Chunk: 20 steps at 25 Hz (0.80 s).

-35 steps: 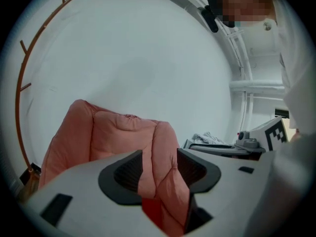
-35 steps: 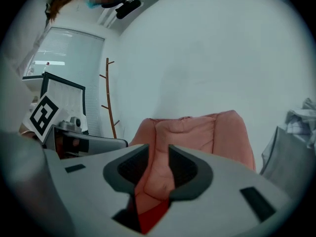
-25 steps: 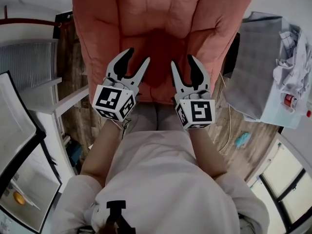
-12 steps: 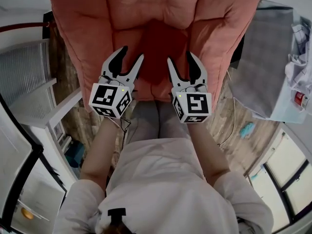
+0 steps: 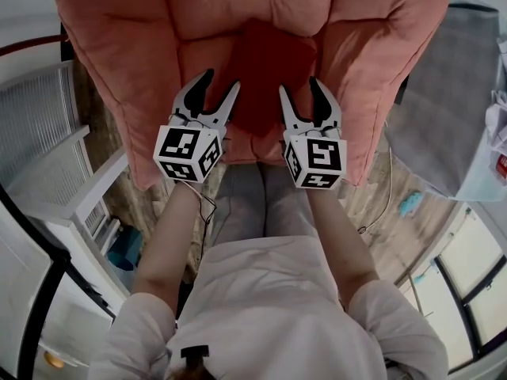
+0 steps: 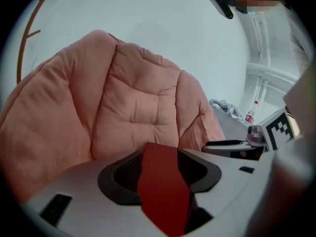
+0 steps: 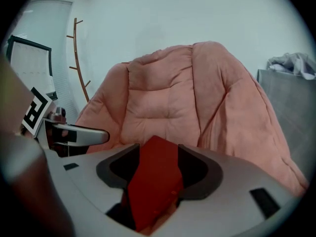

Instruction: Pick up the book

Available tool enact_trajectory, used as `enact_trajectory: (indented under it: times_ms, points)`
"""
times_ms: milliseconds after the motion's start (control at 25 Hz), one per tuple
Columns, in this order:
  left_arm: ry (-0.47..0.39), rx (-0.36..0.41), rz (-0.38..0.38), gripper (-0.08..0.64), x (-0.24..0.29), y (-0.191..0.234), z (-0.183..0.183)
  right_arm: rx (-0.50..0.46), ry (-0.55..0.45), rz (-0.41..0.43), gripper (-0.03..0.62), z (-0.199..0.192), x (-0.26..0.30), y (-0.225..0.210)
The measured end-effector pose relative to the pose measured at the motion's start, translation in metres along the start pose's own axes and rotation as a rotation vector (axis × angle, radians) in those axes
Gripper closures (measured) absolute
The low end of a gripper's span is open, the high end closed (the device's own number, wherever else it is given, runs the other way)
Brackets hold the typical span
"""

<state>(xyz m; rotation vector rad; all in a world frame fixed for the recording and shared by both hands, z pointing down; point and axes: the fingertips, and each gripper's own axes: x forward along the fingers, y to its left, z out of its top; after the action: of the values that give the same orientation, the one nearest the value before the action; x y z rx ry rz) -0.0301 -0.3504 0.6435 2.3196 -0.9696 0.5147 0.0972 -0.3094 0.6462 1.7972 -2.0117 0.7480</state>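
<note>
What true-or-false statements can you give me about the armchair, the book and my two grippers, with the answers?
1. The red book lies on the seat of the pink armchair. True.
2. The left gripper is clamped on the book. False: its jaws stand apart, and the book shows between them ungripped.
3. The right gripper holds a bottle. False: it holds nothing. Its jaws have just been opening and stand apart, with the book showing in the gap.
4. A grey table stands beside the armchair on the right gripper's side. True.
5. The two grippers are crossed over each other. False: they are side by side over the seat, apart.
</note>
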Motion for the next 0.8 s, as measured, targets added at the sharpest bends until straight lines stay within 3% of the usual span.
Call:
enact_trajectory:
  times_ms: [480,800]
  points:
    - [0.091,-0.003,0.019,0.333,0.042,0.036,-0.044,0.051,0.091,-0.071,0.347,-0.054,0.032,-0.029]
    - [0.151,-0.027,0.006,0.318,0.061,0.05,-0.071,0.133,0.17,-0.06,0.307,-0.089,0.047,-0.022]
